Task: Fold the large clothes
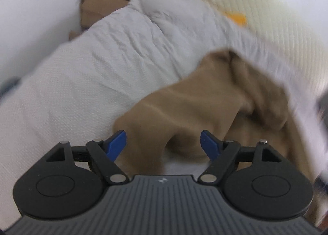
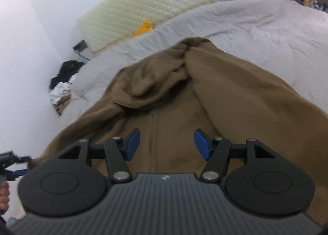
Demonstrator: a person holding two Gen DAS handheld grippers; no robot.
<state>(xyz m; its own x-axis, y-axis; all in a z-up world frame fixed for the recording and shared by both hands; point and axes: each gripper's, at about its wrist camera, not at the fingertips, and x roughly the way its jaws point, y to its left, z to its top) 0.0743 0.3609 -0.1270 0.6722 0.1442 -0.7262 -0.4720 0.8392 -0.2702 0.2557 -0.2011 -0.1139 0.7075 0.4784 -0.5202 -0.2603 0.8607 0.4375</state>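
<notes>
Bed [image 1: 71,75] under grey cover, brown garment [image 2: 235,95] spread rumpled on it. Left gripper [image 1: 163,144] jaws wide apart, empty, over a cloth edge; right gripper [image 2: 167,144] jaws parted, empty, above the centre seam. Likely soft, thick, limp, fairly heavy; best pinched at hem or shoulder edges

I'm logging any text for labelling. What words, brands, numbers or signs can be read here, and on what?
No readable text anywhere.
Small round emblem on the left tool body: too small to read.
Same emblem on the right tool body: unreadable.
Brown garment, grey bedcover, cardboard box: no legible print.
</notes>
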